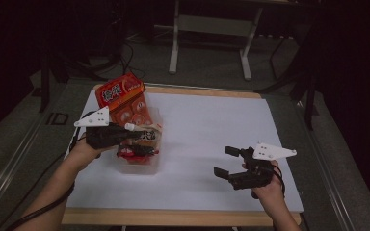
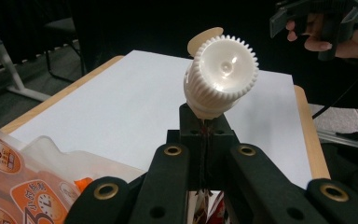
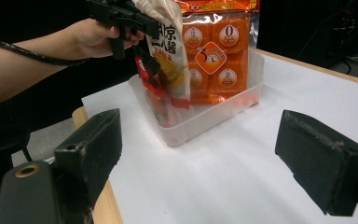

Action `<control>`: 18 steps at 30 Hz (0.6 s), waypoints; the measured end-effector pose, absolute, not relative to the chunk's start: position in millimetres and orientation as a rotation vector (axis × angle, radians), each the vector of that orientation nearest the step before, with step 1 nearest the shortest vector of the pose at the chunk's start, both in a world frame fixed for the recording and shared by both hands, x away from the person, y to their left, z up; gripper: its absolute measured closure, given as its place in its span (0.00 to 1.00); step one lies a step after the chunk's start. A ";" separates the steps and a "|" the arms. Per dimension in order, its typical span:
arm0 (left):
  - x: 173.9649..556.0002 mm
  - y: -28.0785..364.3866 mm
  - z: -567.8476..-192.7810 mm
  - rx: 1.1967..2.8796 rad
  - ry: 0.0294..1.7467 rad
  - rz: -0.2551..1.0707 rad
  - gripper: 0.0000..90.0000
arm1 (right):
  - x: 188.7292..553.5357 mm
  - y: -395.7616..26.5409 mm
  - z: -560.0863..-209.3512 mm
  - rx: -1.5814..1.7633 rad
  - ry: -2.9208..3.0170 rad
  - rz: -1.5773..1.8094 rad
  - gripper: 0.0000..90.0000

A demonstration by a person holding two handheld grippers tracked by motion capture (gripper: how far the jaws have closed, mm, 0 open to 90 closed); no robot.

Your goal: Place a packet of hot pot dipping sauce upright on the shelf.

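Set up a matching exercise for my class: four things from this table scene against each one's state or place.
Things:
1. left gripper
2. right gripper
3. orange packet
4. clear bin

States:
A. jaws apart, holding nothing
B. stands upright inside the bin
C. shut on a spouted pouch
D. sits on the white sheet

Pairs: 1-C, 2-A, 3-B, 4-D
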State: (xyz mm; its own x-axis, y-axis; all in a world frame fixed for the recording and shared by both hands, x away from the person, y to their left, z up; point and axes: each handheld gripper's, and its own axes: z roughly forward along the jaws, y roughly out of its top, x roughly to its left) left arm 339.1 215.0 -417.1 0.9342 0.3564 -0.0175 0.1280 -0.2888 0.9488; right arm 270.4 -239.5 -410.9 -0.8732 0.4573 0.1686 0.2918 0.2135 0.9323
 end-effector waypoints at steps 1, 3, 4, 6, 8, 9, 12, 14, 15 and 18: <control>339.0 215.2 -417.5 1.866 0.356 0.239 0.99 | 270.5 -239.5 -411.1 0.728 2.333 1.739 0.16; 338.5 215.7 -418.0 1.864 0.349 0.235 0.99 | 270.6 -239.6 -411.3 0.730 2.333 1.741 0.16; 338.5 216.3 -418.3 1.856 0.352 0.227 0.99 | 270.6 -239.6 -411.4 0.733 2.332 1.742 0.16; 337.9 216.9 -418.1 1.850 0.352 0.231 0.99 | 270.7 -239.9 -411.4 0.736 2.333 1.742 0.16; 338.1 217.6 -418.1 1.842 0.357 0.225 0.99 | 270.9 -240.0 -411.5 0.736 2.334 1.743 0.16; 338.4 217.9 -418.3 1.837 0.357 0.221 0.99 | 271.1 -240.0 -411.6 0.735 2.335 1.742 0.16; 338.2 215.6 -418.4 1.870 0.351 0.248 0.99 | 271.8 -239.4 -412.6 0.738 2.341 1.738 0.16; 339.8 215.8 -418.6 1.867 0.360 0.249 0.99 | 272.2 -239.2 -413.2 0.738 2.343 1.737 0.16; 341.3 216.7 -419.3 1.865 0.362 0.238 0.99 | 272.1 -239.0 -413.6 0.741 2.347 1.735 0.16; 342.1 217.3 -420.9 1.856 0.373 0.227 0.99 | 272.0 -239.2 -413.4 0.738 2.347 1.737 0.16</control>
